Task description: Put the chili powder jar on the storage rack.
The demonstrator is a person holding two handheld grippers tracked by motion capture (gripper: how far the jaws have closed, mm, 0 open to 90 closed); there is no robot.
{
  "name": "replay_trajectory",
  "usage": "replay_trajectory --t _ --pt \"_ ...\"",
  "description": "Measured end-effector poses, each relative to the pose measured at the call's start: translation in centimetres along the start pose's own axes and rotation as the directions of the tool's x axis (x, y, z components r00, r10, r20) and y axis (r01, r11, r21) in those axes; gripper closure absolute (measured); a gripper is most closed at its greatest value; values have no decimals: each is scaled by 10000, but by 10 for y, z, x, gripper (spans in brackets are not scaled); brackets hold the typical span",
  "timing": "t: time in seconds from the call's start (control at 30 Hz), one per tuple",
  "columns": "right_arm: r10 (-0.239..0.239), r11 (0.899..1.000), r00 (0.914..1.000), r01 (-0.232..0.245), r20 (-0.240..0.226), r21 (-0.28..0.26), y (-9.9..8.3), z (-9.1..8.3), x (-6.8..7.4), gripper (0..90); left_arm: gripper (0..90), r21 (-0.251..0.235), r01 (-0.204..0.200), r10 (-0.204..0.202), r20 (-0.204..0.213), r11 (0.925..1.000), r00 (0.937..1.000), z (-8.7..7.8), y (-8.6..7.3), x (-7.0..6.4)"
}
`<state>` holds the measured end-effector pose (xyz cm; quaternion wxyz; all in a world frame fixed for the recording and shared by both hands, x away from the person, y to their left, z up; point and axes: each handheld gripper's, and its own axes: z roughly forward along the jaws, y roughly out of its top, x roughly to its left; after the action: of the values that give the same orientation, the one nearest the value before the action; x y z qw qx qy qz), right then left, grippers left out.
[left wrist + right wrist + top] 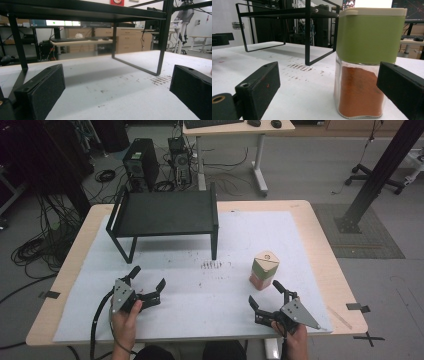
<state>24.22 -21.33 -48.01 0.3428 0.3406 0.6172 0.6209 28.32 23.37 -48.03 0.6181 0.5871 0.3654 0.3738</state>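
A: The glass spice jar with the green plastic collar and cream lid (264, 270) is standing upright on the white sheet covering the wooden table (320, 247), at the right of the table and just ahead of the right gripper (266, 298).

B: And that gripper, is it holding anything?

A: No. Its jaws are gaping wide and gripping nothing; in its own view the jar (367, 62) is sitting between them but ahead of the pads, apart from both.

B: What is sitting in the jar?

A: Reddish-brown powder, filling roughly the lower glass part. The lid looks shut.

B: What is worrying you?

A: I judge the jar tall and top-heavy. If one pad is meeting it before the other, it could be tipping or sliding away. Pinching the collar could be loosening the top and spilling powder.

B: And the left gripper (148, 282)?

A: Spread open too, empty, resting near the black metal shelf rack (165, 212), whose top is bearing nothing. Dark specks (212, 265) are lying by its front leg.
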Motion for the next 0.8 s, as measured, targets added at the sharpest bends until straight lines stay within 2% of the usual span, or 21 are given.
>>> replay_trajectory --t 0.5,0.8 --pt "-52 9999 9990 46 444 124 0 -2 -21 49 2 7 3 -3 -4 10000 10000 0 0 0" --pt "66 9998 9990 -74 444 186 1 0 -30 50 2 9 6 -6 -9 10000 10000 0 0 0"
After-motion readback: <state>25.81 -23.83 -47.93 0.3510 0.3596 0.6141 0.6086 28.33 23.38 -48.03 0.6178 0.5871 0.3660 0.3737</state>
